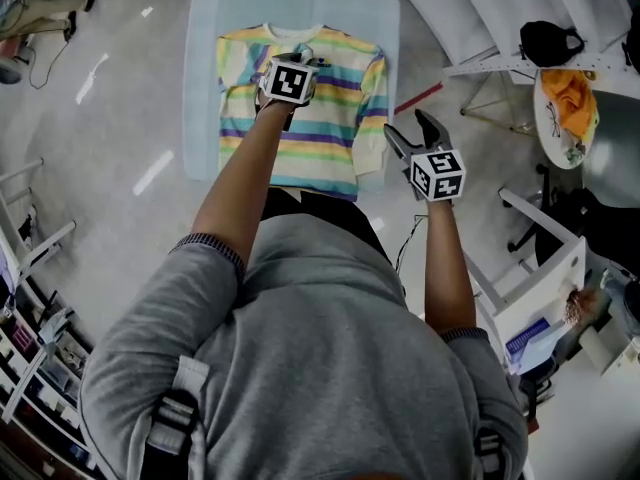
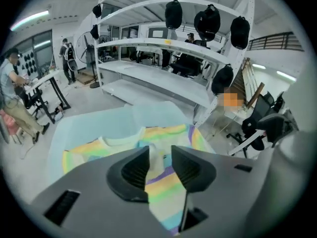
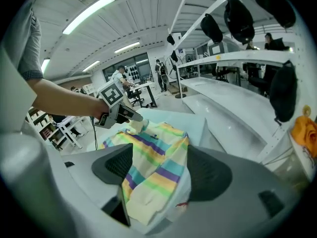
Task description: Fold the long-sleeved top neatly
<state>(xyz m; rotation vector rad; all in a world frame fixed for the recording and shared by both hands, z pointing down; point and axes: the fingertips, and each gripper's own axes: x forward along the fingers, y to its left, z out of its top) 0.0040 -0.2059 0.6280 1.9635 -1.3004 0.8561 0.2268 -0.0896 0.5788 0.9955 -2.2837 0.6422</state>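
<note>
A pastel striped long-sleeved top (image 1: 310, 128) lies face up on a pale blue mat (image 1: 205, 88). My left gripper (image 1: 300, 60) hovers over its chest, just below the collar. In the left gripper view the jaws (image 2: 160, 155) stand slightly apart, with a cream cuff (image 2: 154, 151) of the folded-in sleeve between them, not pinched. From the right gripper view the same cuff hangs at the left gripper's tip (image 3: 134, 125). My right gripper (image 1: 405, 125) is open and empty, just right of the top's other sleeve (image 1: 372, 118), whose cuff (image 3: 143, 202) shows below the jaws.
White shelving (image 1: 470, 8) runs along the right, with a black bag (image 1: 550, 40) and a round table bearing orange cloth (image 1: 570, 103). A red strip (image 1: 420, 96) lies on the floor by the mat. Chairs (image 1: 540, 218) stand at the right; people (image 2: 15, 103) work far off.
</note>
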